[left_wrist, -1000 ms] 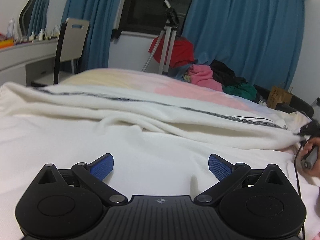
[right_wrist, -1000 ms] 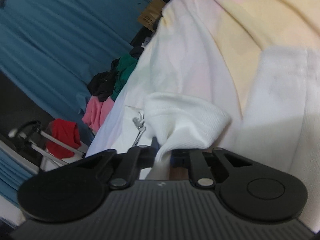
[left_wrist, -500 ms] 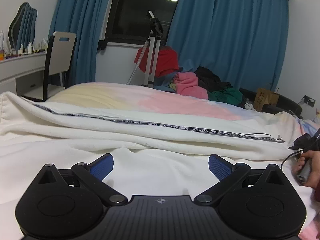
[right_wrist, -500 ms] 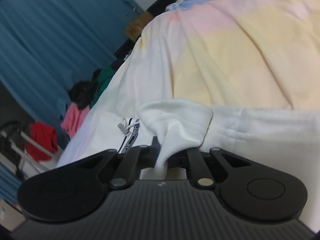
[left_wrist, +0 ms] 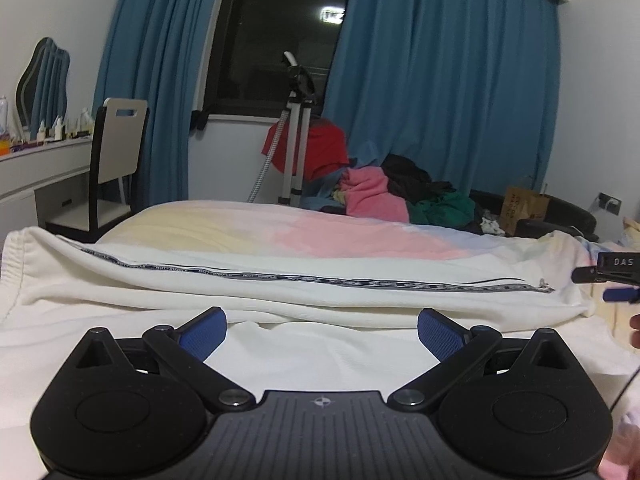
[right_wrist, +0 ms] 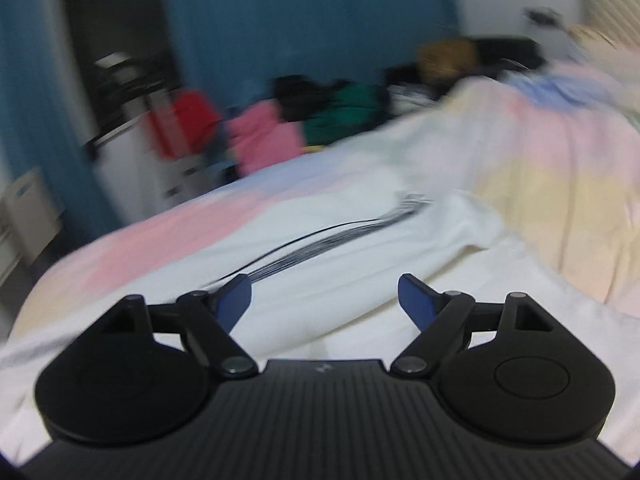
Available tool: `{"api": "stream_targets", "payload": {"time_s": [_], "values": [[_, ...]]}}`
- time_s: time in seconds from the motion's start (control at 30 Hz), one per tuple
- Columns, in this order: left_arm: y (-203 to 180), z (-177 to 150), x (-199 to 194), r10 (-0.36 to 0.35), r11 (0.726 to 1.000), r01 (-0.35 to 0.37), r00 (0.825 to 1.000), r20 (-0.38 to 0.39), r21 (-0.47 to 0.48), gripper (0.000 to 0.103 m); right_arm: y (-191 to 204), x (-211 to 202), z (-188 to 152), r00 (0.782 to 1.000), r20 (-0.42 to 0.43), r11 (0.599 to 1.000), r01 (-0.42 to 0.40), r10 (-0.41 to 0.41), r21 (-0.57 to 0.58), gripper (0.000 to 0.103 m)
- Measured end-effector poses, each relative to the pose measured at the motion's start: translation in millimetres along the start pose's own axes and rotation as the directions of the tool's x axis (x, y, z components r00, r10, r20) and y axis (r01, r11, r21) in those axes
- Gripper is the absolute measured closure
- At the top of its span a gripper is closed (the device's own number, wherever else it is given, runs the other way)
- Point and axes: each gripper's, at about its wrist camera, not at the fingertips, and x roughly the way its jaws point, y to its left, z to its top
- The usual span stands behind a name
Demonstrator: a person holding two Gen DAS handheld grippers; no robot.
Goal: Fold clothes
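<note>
A white garment (left_wrist: 304,292) with a dark lettered stripe (left_wrist: 320,278) along its length lies folded lengthwise across the bed. My left gripper (left_wrist: 322,330) hovers open just above its near part, blue pads wide apart, nothing between them. The right wrist view is blurred; it shows the same white garment (right_wrist: 328,256) with its stripe, and my right gripper (right_wrist: 324,300) open over it, holding nothing. The tip of the right gripper (left_wrist: 616,280) shows at the right edge of the left wrist view, beside the garment's end.
The bed carries a pastel sheet (left_wrist: 320,228) of yellow, pink and blue. A heap of clothes (left_wrist: 384,196), a tripod (left_wrist: 294,140) and blue curtains (left_wrist: 440,80) stand behind it. A chair (left_wrist: 116,160) and desk are at the left.
My right gripper has let go of the white cuff it was shut on and now stands open, pulled back and swinging. The left gripper has stayed open, tilted slightly upward.
</note>
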Motion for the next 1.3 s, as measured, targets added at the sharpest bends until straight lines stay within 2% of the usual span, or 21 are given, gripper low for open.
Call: {"api": "stream_targets", "payload": {"time_s": [0.13,0.27,0.4,0.53,0.67,0.77,0.87,1.0,1.17,1.3], "values": [[-5.7,-4.8,-19.8,-0.01,1.0,0.011,1.0,-0.022,0.021,0.0,44.8,-62.8,-16.2,0.997,0.01,0.993,-0.071,0.073,-0.092,0.021],[-9.5,-11.3,-38.6,-0.018,0.999,0.02,0.999,-0.045,0.041,0.0,63.7,-92.7,-30.3,0.994,0.005,0.988,-0.107,0.108,-0.112,0.021],[-5.1,-14.2,-48.6,-0.001,0.999,0.003,0.998,-0.06,0.042,0.0,72.3,-91.8,-34.3,0.997,-0.006,0.985,-0.077,0.077,-0.152,0.021],[7.9,-13.3,-52.0,0.026,1.0,-0.025,0.996,-0.091,0.011,0.0,65.3,-83.8,-35.3,0.999,-0.01,0.99,-0.052,0.051,-0.131,0.021],[40.2,-11.8,-48.4,0.08,0.993,-0.092,0.986,-0.144,-0.079,0.0,49.7,-71.8,-33.3,0.999,-0.023,0.997,-0.03,0.028,-0.077,0.021],[69.7,-9.4,-48.2,0.127,0.975,-0.16,0.971,-0.202,-0.157,0.0,41.4,-69.0,-32.1,0.999,-0.028,0.999,-0.028,0.027,-0.043,0.021],[104.0,-7.1,-58.4,0.162,0.935,-0.236,0.948,-0.272,-0.265,0.0,33.2,-66.1,-30.8,0.999,-0.033,1.0,-0.026,0.026,-0.01,0.021],[149.7,-4.1,-72.0,0.192,0.854,-0.341,0.909,-0.37,-0.393,0.0,22.2,-62.3,-29.1,0.999,-0.039,0.999,-0.023,0.025,0.036,0.021],[206.8,-0.4,-89.1,0.201,0.713,-0.471,0.847,-0.491,-0.52,0.001,17.6,-56.3,-29.0,0.998,-0.061,0.999,-0.01,0.013,0.053,0.021],[239.0,-5.0,-107.9,0.211,0.599,-0.567,0.793,-0.571,-0.566,0.001,18.8,-49.7,-30.4,0.996,-0.095,0.999,0.003,0.001,0.043,0.021]]}}
